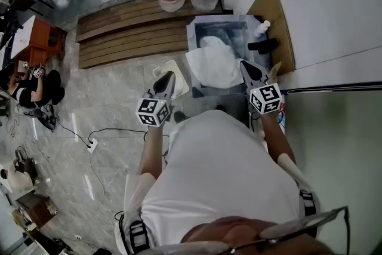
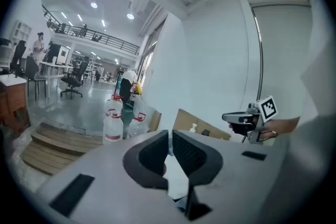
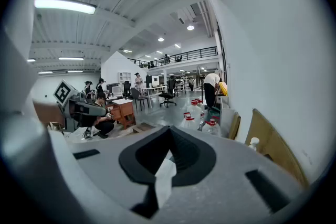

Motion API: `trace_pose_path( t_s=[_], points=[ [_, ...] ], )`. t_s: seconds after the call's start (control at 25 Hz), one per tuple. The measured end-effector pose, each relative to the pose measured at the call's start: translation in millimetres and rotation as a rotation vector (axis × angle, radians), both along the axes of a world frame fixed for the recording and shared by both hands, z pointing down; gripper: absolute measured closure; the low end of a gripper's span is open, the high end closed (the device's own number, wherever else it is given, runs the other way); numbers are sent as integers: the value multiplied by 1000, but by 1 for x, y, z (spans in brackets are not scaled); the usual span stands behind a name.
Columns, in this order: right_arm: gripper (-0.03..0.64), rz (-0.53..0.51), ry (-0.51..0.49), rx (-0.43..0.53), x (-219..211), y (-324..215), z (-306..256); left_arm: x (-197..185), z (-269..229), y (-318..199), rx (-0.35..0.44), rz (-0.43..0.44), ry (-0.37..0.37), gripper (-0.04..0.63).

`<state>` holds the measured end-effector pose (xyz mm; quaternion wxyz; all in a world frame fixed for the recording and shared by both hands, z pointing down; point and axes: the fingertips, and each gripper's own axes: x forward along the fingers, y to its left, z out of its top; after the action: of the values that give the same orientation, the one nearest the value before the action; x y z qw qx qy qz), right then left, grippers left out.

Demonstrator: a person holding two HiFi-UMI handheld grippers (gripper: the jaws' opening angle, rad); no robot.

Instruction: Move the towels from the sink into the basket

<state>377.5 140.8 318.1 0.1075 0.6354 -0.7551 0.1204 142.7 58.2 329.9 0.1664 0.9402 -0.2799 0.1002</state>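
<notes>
Towel hangs over the front-left corner of the sink. The right claw is pressed shut on its near edge, and the right gripper view shows white cloth nipped at the jaw tips. The basket sits just off the sink's left edge, so the towel must travel leftward from the right claw, across the rim. The left claw hovers over the basket, jaws all but together on nothing. It is nearer the basket and apart from the towel. More white cloth lies deeper in the sink.
</notes>
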Motion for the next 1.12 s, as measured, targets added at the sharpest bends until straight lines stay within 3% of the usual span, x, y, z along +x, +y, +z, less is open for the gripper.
trace_pose_path(
  t_s=[0.72, 1.0, 1.12],
  points=[
    [618, 1, -14, -15, 8, -10, 6, 7, 9, -5, -25, -6, -4, 568],
    [612, -27, -6, -147, 17, -25, 55, 14, 34, 5, -68, -17, -27, 568],
    [557, -44, -8, -204, 23, -43, 85, 20, 51, 1, -84, -17, -43, 568]
  ],
)
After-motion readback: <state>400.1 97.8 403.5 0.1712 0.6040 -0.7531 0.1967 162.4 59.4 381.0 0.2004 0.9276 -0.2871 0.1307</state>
